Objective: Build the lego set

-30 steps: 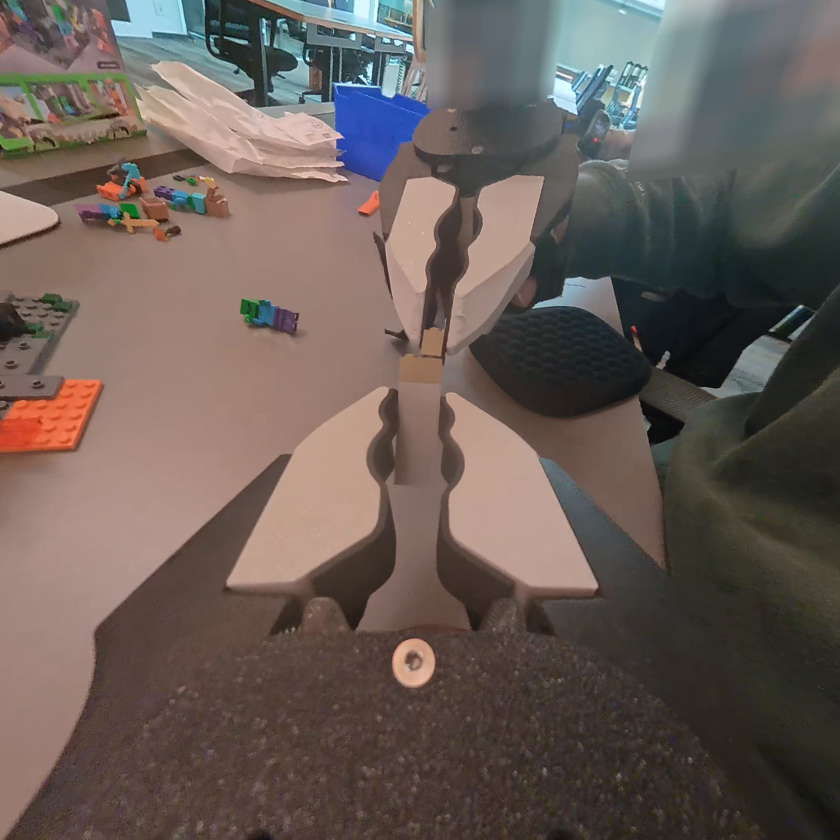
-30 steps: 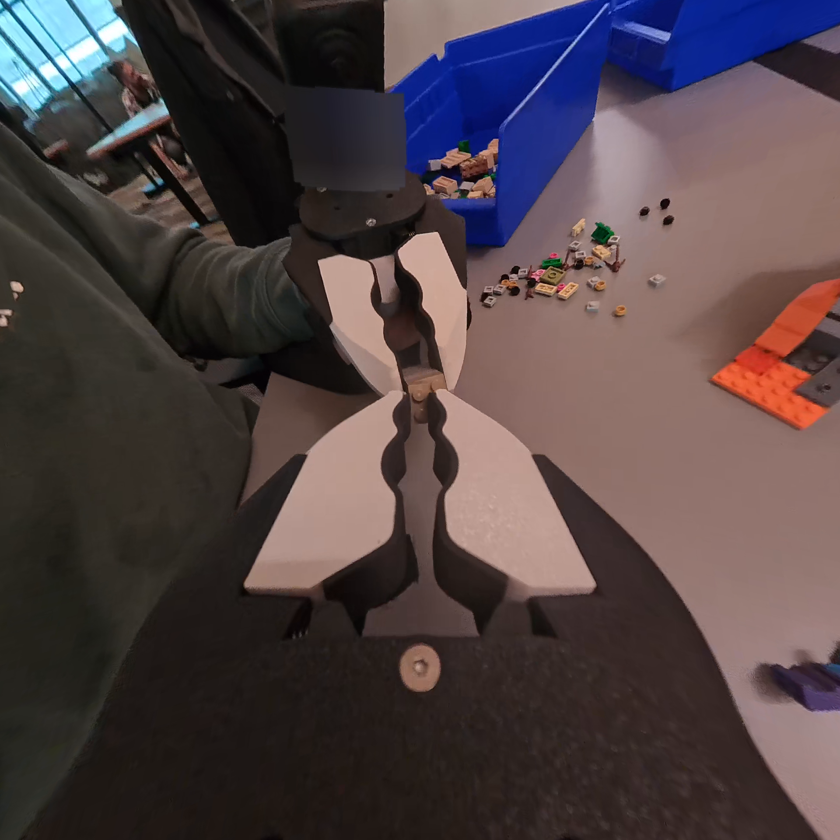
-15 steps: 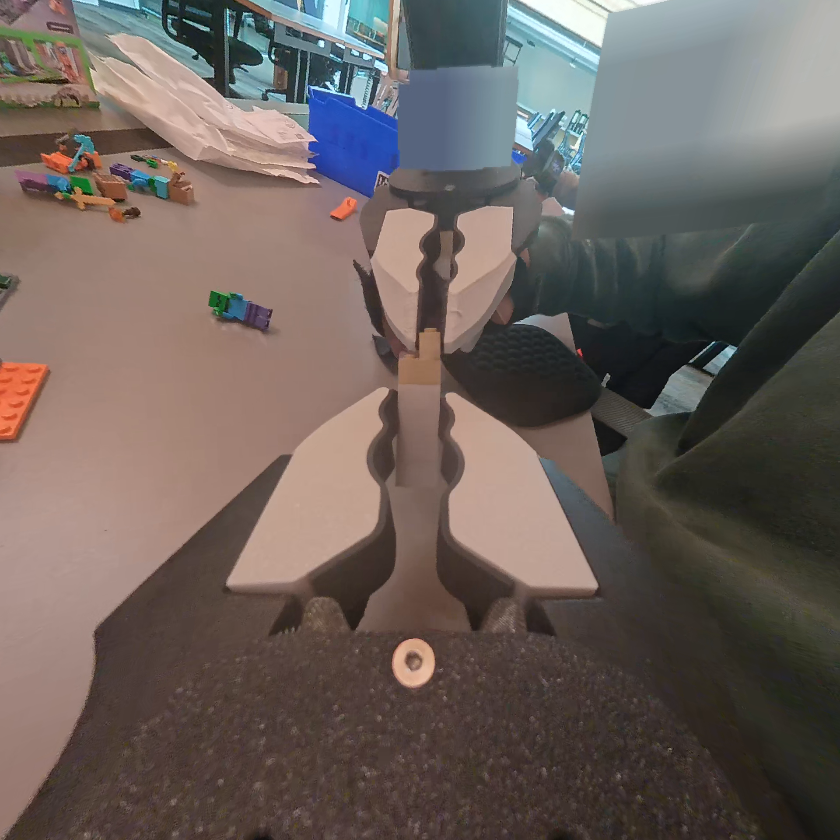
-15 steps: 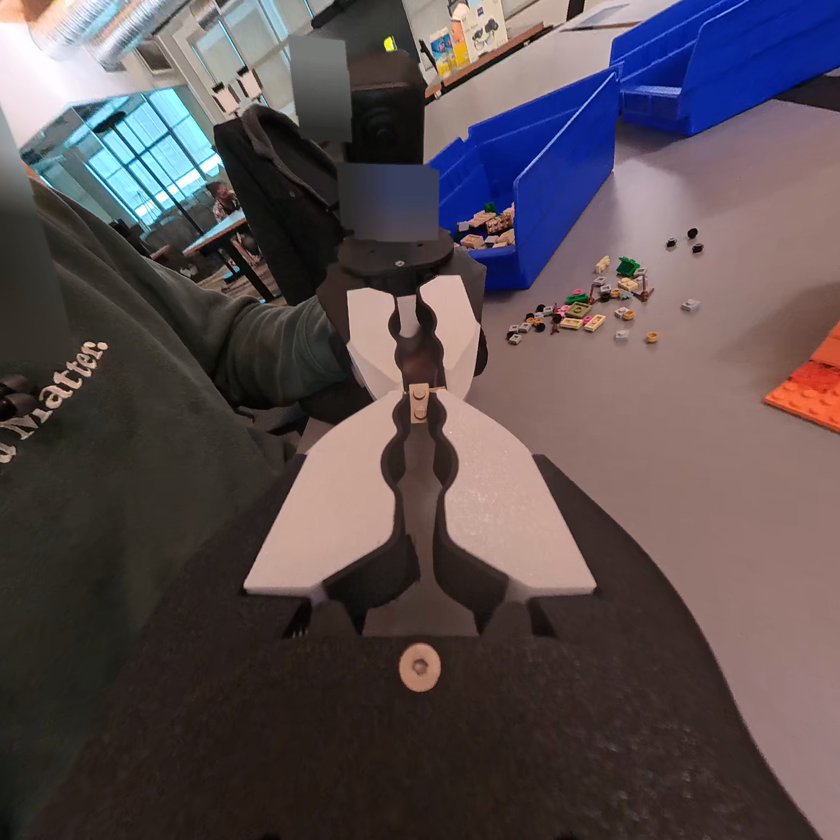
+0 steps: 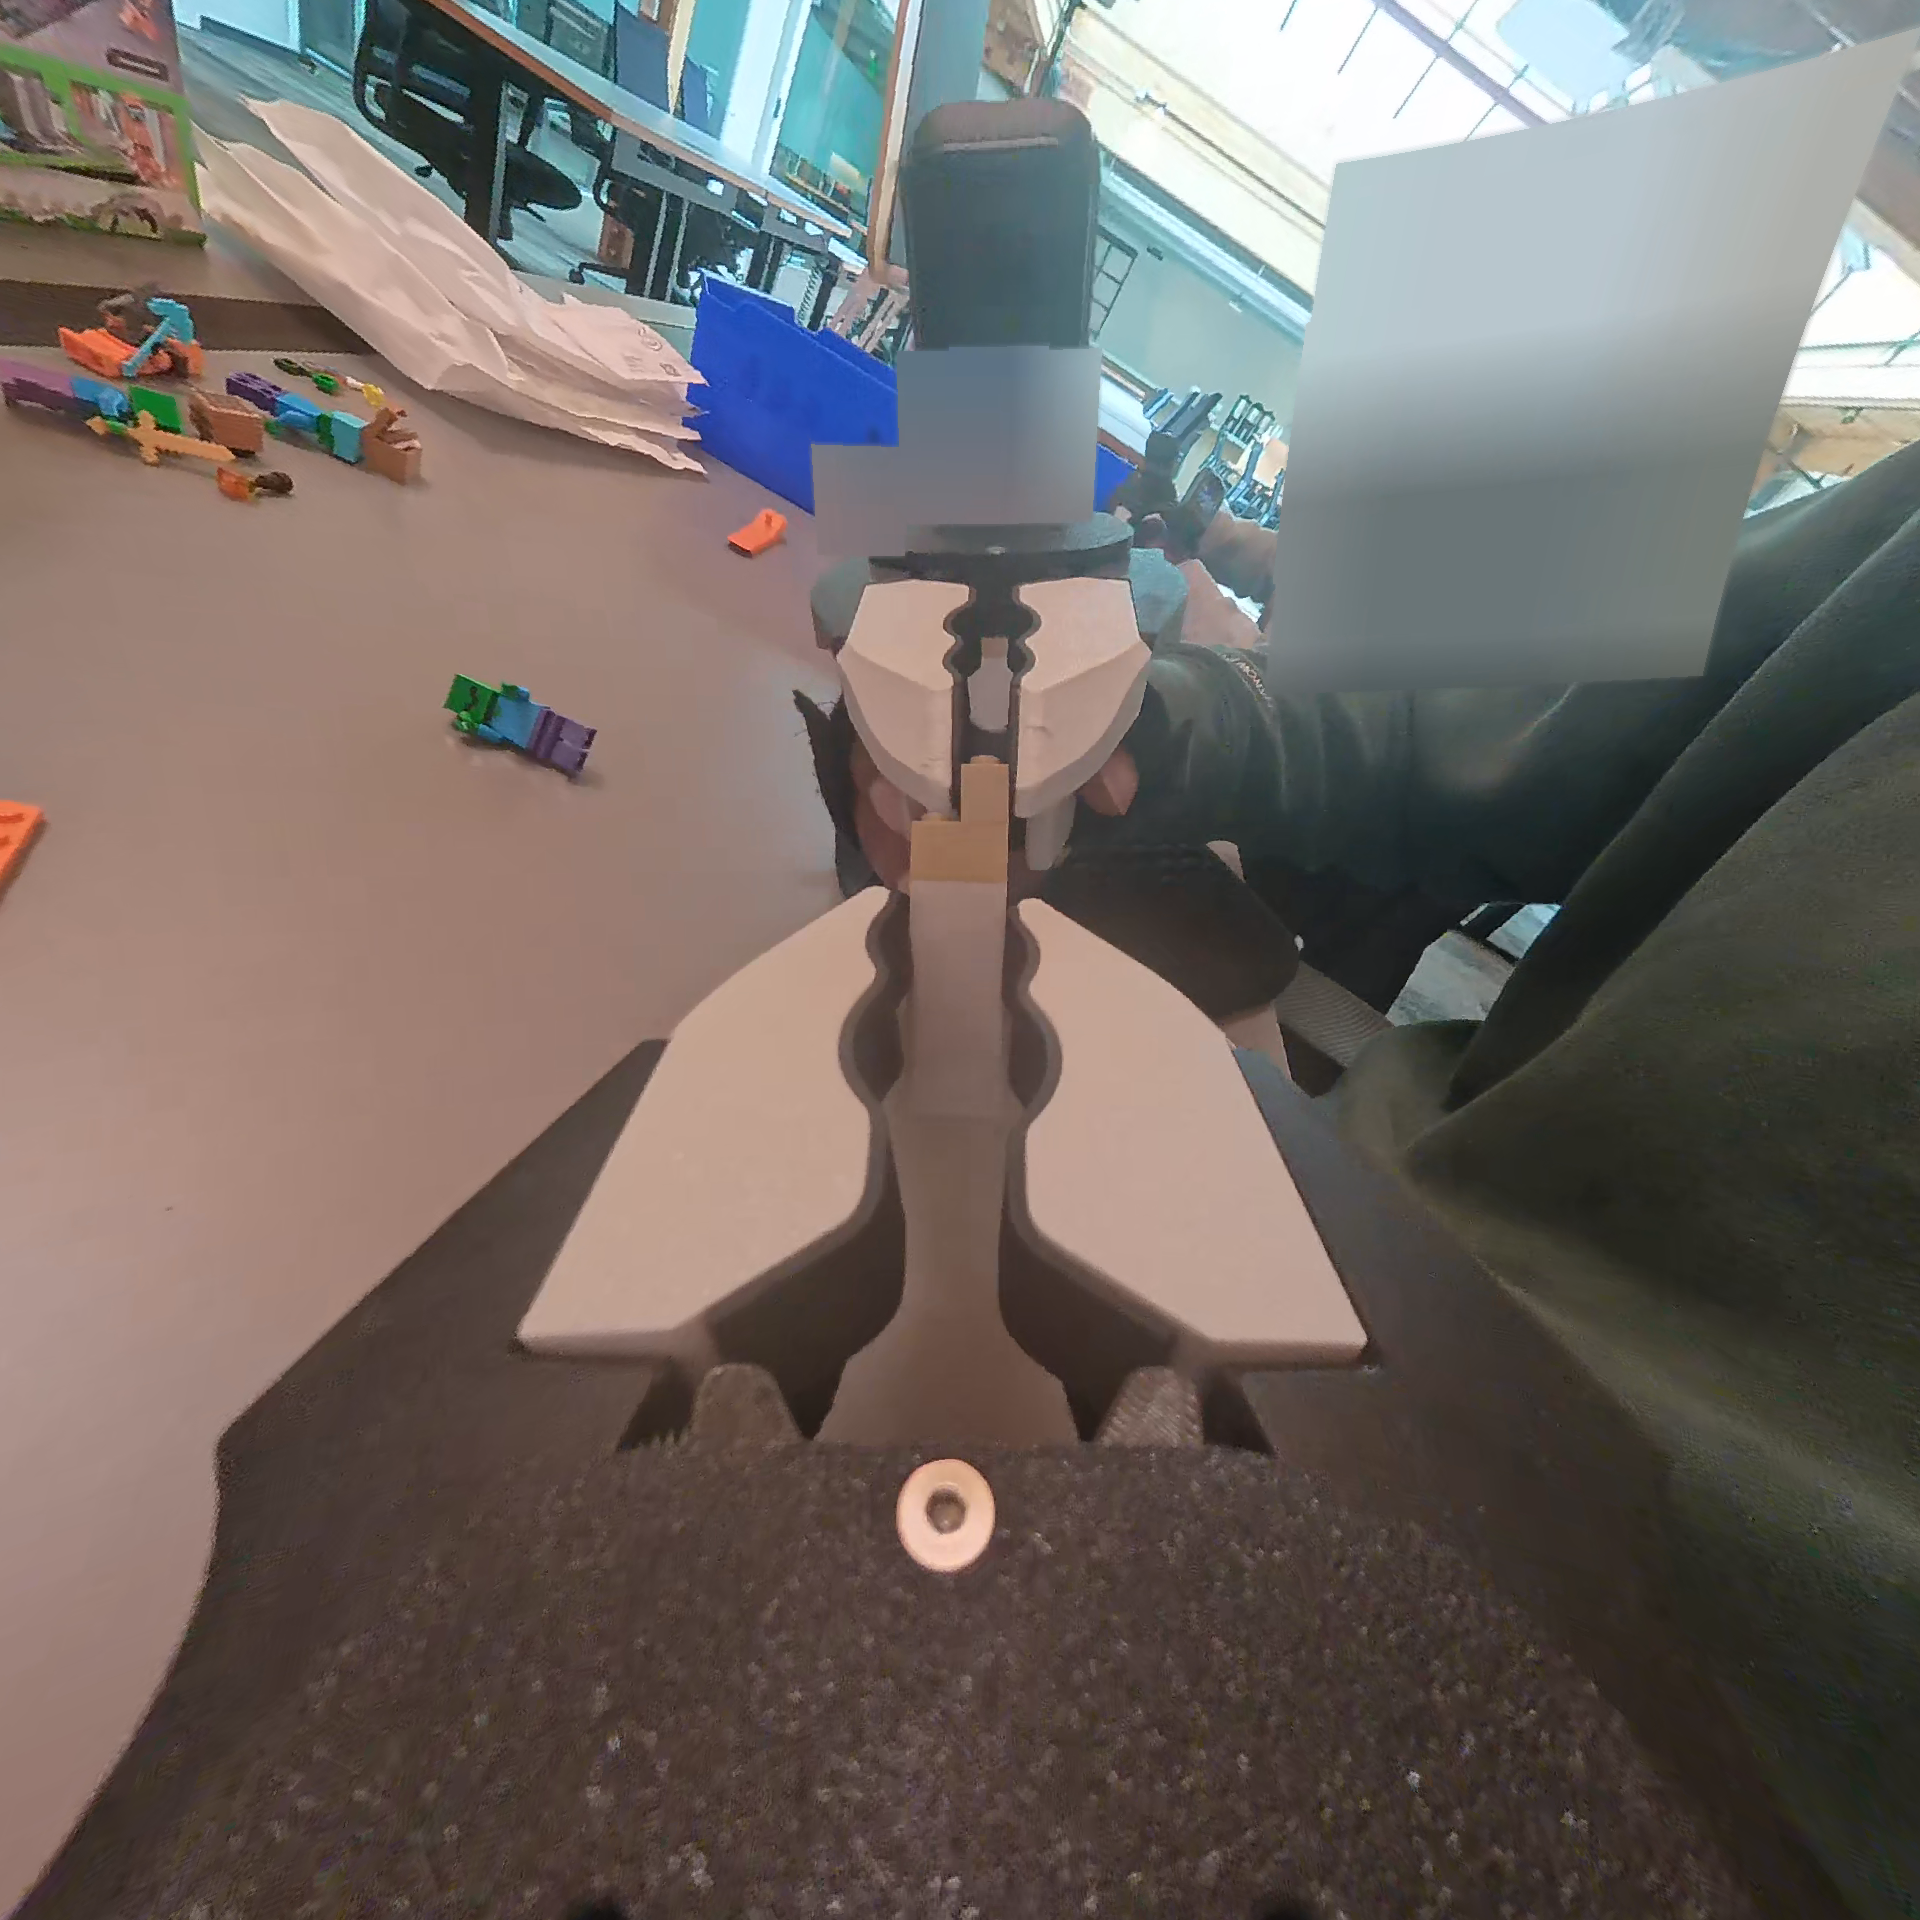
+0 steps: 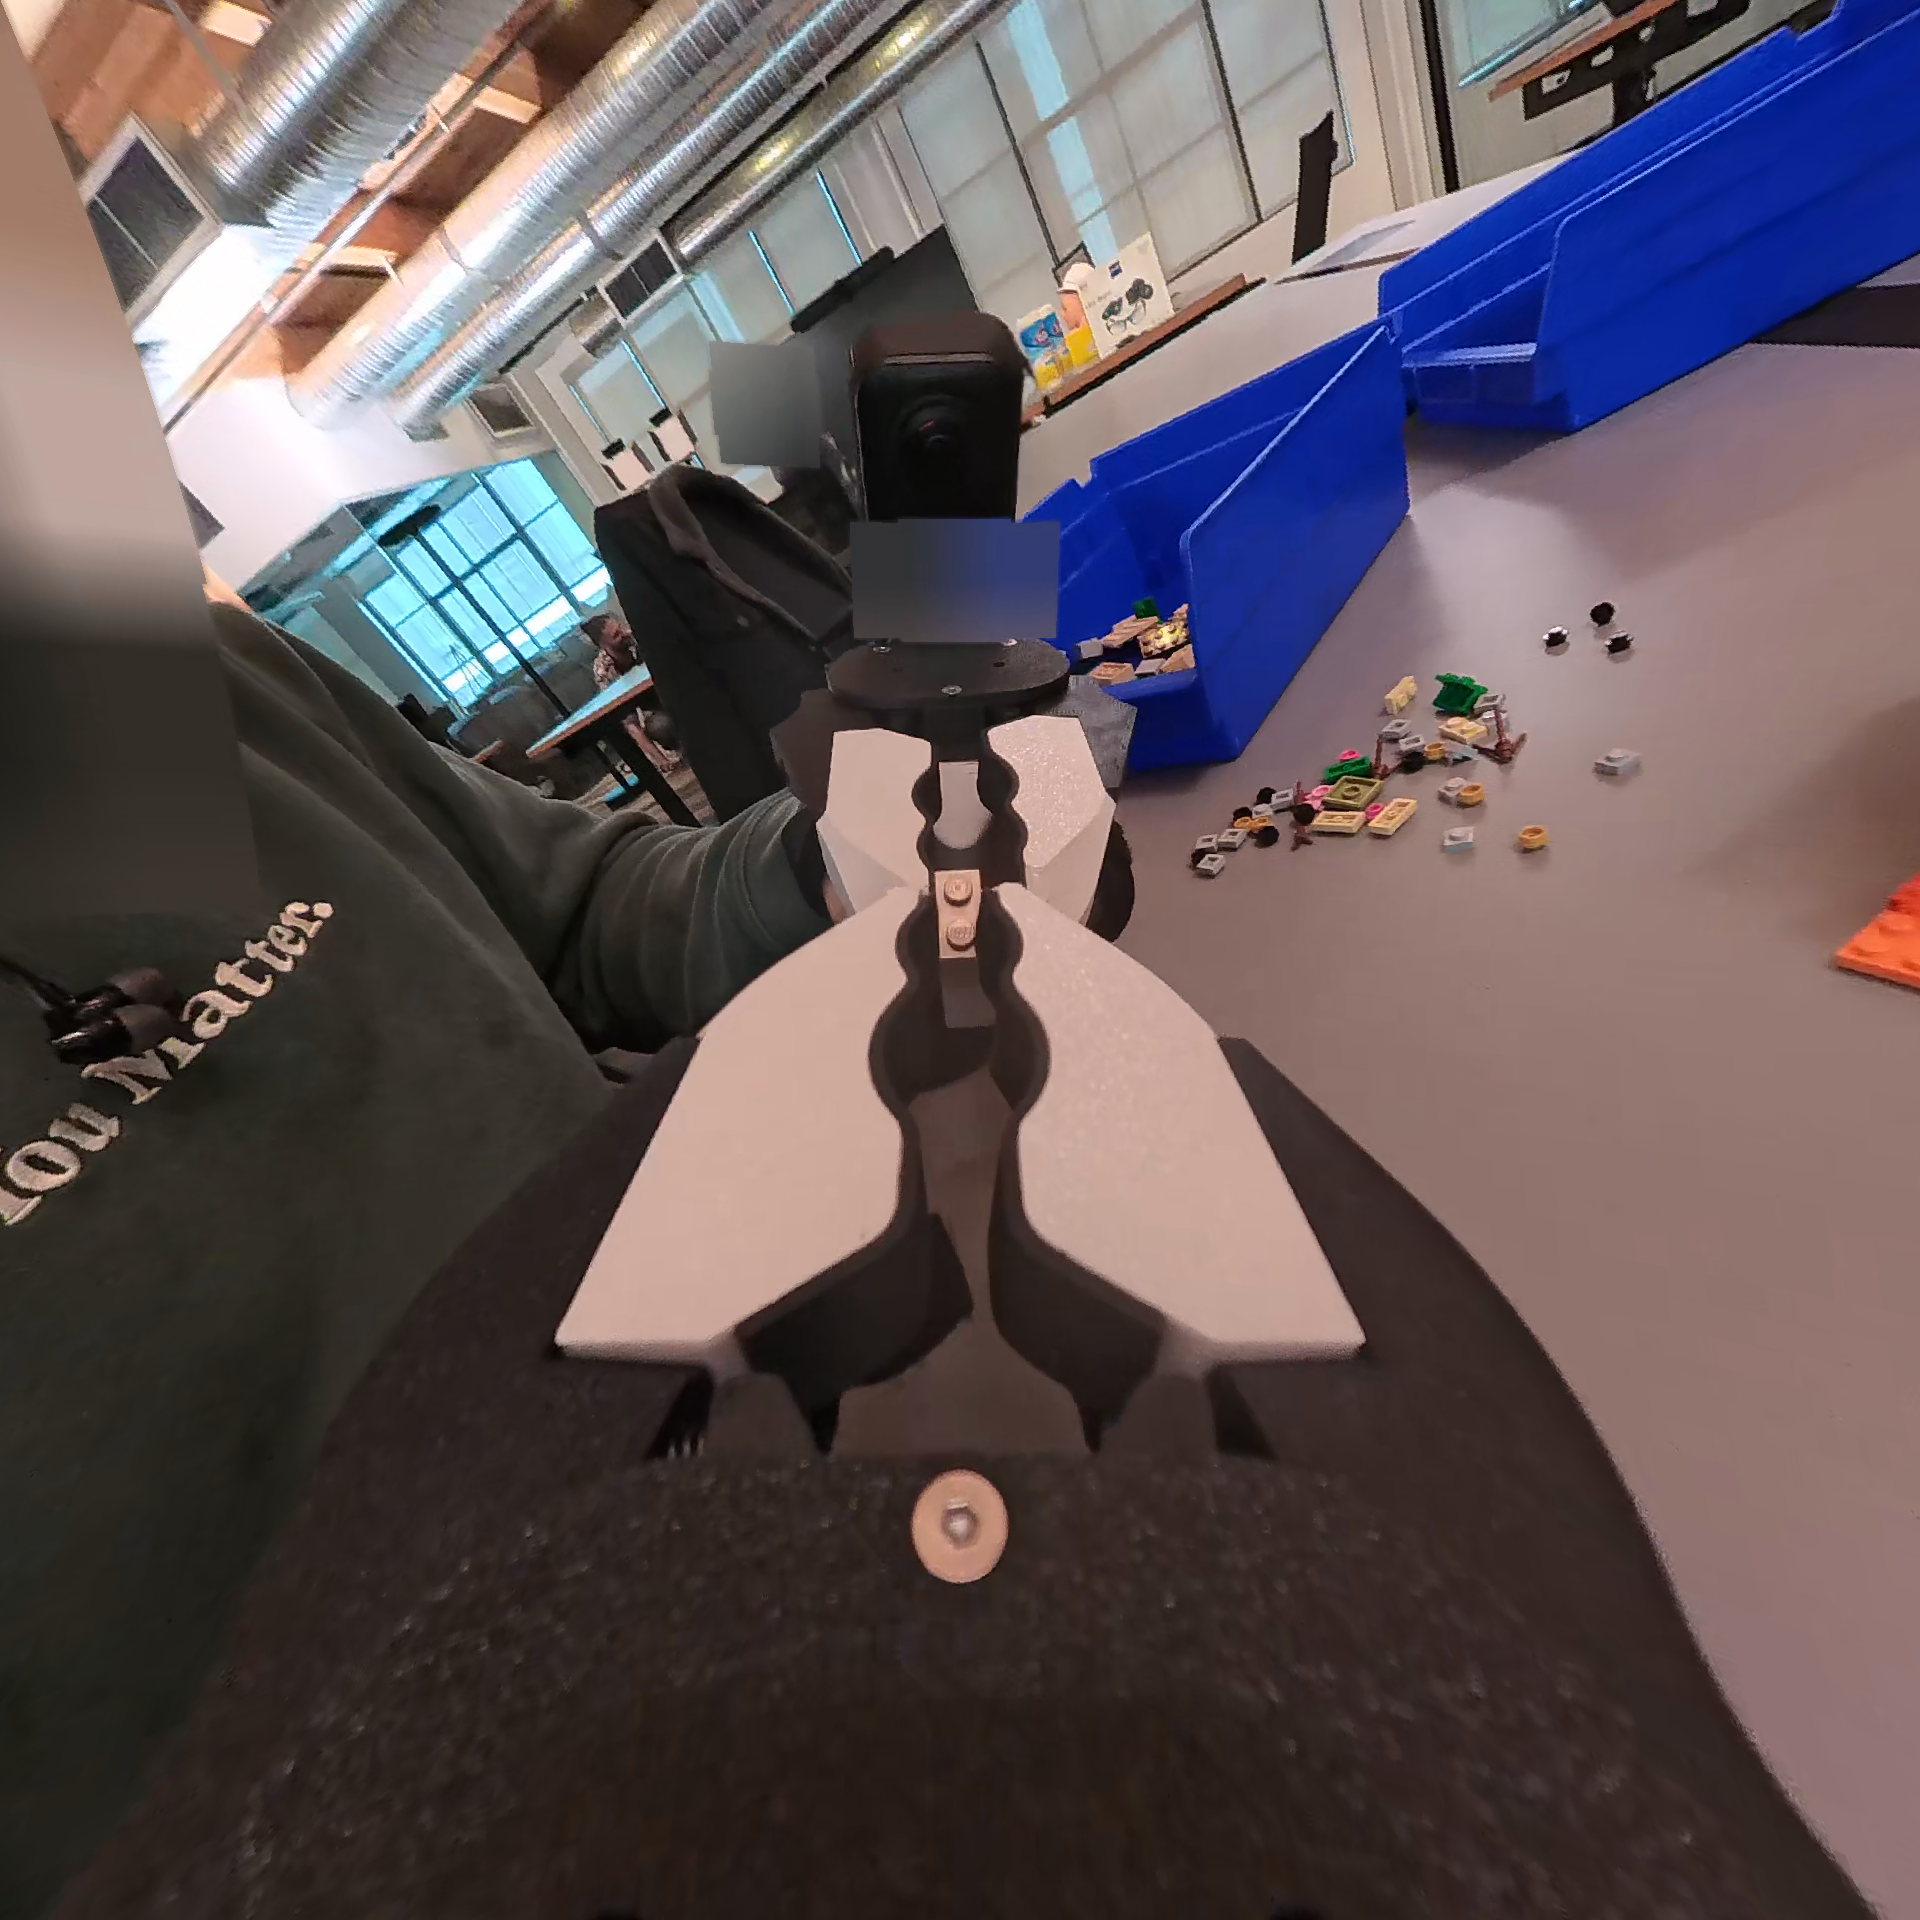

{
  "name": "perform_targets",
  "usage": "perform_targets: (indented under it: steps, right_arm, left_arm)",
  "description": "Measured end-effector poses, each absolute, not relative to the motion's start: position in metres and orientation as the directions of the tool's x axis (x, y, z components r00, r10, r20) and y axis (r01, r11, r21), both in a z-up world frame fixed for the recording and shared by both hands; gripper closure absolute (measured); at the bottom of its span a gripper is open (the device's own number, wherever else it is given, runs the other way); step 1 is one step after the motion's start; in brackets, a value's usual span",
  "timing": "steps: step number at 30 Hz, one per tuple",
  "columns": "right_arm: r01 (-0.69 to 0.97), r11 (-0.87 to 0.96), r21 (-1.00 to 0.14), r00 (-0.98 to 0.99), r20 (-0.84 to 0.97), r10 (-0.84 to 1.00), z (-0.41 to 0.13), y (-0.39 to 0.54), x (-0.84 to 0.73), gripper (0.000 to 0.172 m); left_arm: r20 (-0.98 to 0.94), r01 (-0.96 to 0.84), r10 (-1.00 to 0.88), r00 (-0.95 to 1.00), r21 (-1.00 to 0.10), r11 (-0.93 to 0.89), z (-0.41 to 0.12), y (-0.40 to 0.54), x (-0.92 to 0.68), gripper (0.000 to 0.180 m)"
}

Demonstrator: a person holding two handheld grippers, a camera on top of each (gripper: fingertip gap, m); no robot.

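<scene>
In the left wrist view my left gripper (image 5: pixel 954 899) is shut on a long grey piece (image 5: pixel 956 997) with a tan brick (image 5: pixel 956 852) at its far end. My right gripper (image 5: pixel 982 800) faces it, tip to tip, shut on a small tan brick (image 5: pixel 982 795) that sits stepped on the first tan brick. In the right wrist view my right gripper (image 6: pixel 956 899) pinches that small tan two-stud brick (image 6: pixel 958 914) between its fingertips. The left gripper (image 6: pixel 961 862) stands just behind it with the pale grey piece (image 6: pixel 961 800) between its fingers. Both are held above the grey table (image 5: pixel 364 831).
A green, blue and purple figure (image 5: pixel 520 717), coloured brick builds (image 5: pixel 208 416), white paper bags (image 5: pixel 468 312) and an orange piece (image 5: pixel 756 532) lie on the table. Blue bins (image 6: pixel 1247 603), scattered small pieces (image 6: pixel 1382 790) and an orange plate (image 6: pixel 1881 945) lie to the right. A dark green sleeve (image 6: pixel 582 894) is close by. The tips of both grippers are at nearly the same place. The orange plate (image 6: pixel 1881 945) is about equally far from each gripper, around 20 cm.
Both grippers have tilted upward together, so more of the room shows. The two tan bricks stay in contact, and both grasps are unchanged.
</scene>
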State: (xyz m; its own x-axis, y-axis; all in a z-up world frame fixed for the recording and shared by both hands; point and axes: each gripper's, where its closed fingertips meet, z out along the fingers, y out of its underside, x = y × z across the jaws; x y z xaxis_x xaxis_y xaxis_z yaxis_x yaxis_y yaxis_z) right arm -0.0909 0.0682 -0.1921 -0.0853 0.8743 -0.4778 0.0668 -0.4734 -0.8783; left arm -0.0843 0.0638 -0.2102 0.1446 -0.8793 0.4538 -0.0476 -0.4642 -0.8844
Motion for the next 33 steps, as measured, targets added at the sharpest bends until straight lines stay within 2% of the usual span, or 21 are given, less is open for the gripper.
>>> perform_targets:
  steps: [5, 8, 10, 13, 17, 22, 26, 27, 28, 33]
  right_arm:
    - [0.074, -0.472, -0.879, -0.091, -0.477, 0.874, -0.191, 0.067, -0.09, 0.164]
    - [0.082, -0.377, -0.922, -0.086, -0.384, 0.919, -0.177, 0.068, -0.086, 0.164]
    - [0.131, -0.311, -0.941, -0.05, -0.32, 0.946, -0.168, 0.077, -0.082, 0.152]
    - [0.279, -0.192, -0.941, 0.055, -0.184, 0.981, -0.171, 0.103, -0.069, 0.145]
    - [0.643, -0.014, -0.766, 0.068, 0.038, 0.997, -0.231, 0.128, -0.046, 0.145]
    - [0.798, 0.061, -0.599, -0.005, 0.095, 0.995, -0.278, 0.136, -0.045, 0.144]
    - [0.796, 0.076, -0.601, 0.012, 0.141, 0.99, -0.277, 0.152, -0.048, 0.144]
    - [0.783, 0.08, -0.617, 0.024, 0.157, 0.987, -0.273, 0.157, -0.048, 0.164]
    - [0.764, 0.093, -0.639, 0.033, 0.182, 0.983, -0.267, 0.163, -0.048, 0.172]
    - [0.696, 0.068, -0.715, 0.143, 0.231, 0.962, -0.24, 0.199, -0.046, 0.172]
  left_arm:
    - [0.425, -0.057, -0.893, 0.148, -0.898, -0.437, -0.21, 0.063, -0.082, 0.164]
    - [0.355, -0.028, -0.92, 0.165, -0.931, -0.365, -0.199, 0.064, -0.081, 0.164]
    - [0.283, -0.049, -0.935, 0.214, -0.953, -0.3, -0.2, 0.068, -0.083, 0.164]
    - [0.216, -0.066, -0.934, 0.286, -0.967, -0.244, -0.201, 0.076, -0.089, 0.164]
    - [0.131, -0.098, -0.915, 0.381, -0.979, -0.181, -0.204, 0.088, -0.098, 0.164]
    - [0.115, -0.08, -0.878, 0.464, -0.982, -0.17, -0.202, 0.102, -0.111, 0.164]
    - [0.099, -0.019, -0.837, 0.539, -0.991, -0.13, -0.191, 0.114, -0.127, 0.164]
    - [0.1, -0.002, -0.83, 0.549, -0.993, -0.121, -0.188, 0.116, -0.131, 0.164]
    - [0.105, 0.015, -0.824, 0.557, -0.993, -0.116, -0.185, 0.118, -0.134, 0.164]
    - [0.127, 0.033, -0.818, 0.562, -0.991, -0.132, -0.186, 0.121, -0.138, 0.164]
